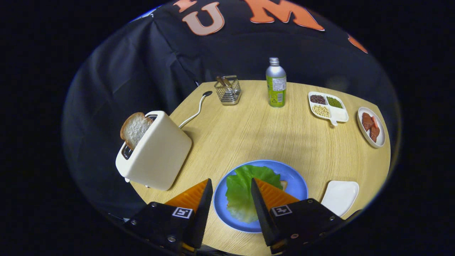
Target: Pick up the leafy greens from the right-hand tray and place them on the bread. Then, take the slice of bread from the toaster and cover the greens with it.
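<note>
While the wooden table (263, 131) spans the centre of the frame, its middle stretch lies bare, offering open room between the near plate and the far items. At left, the cream toaster (156, 151) stands near the table's left edge with a slice of bread (134, 128) upright in its slot; its cord (193, 112) runs toward the upper centre. At lower centre, the blue plate (296, 181) sits close to the table's near edge, carrying the leafy greens (241, 188) over bread — only a corner of that bread (283, 184) shows at the leaf's right. The gripper (231, 184) hangs above the plate with its fingers moderately apart, holding nothing; the greens show in the gap between them. At lower right, an empty white tray (340, 196) lies near the table edge. Along the far side, left to right: a wire basket (228, 91), a green bottle (276, 83), a divided dish of beans (327, 105) and a small plate of meat (371, 126) at the right edge.
</note>
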`<state>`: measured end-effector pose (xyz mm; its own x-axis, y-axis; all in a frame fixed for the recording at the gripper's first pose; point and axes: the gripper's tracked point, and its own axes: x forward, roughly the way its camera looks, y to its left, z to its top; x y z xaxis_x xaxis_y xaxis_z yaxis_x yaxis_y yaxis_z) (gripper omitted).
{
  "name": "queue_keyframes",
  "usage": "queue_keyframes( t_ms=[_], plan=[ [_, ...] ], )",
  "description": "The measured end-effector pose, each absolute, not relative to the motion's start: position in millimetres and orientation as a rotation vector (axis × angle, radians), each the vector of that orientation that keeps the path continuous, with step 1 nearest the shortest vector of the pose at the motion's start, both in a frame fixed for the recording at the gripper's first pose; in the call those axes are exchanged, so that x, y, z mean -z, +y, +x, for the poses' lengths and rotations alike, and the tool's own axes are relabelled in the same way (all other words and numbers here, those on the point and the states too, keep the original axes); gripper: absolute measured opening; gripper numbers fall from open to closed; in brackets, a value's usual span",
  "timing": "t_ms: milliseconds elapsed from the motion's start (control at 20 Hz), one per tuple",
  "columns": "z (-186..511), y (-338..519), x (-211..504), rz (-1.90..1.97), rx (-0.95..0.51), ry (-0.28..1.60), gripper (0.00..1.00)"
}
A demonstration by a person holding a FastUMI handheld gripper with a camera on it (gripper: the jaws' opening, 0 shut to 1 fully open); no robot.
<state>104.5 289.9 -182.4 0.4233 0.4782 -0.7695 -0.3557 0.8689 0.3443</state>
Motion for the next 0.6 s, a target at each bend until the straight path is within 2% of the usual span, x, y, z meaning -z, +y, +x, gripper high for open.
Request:
queue_keyframes(
  t_ms=[150, 300, 400, 600],
  plan=[
    [98.6, 311.6, 159.2, 0.130, -0.552, 1.020, 0.76],
    [105.6, 318.1, 143.1, 0.046, -0.538, 1.013, 0.94],
    [102.5, 334.2, 126.7, 0.049, -0.552, 1.030, 0.98],
    [108.1, 366.2, 99.5, 0.030, -0.566, 1.025, 0.99]
  ],
)
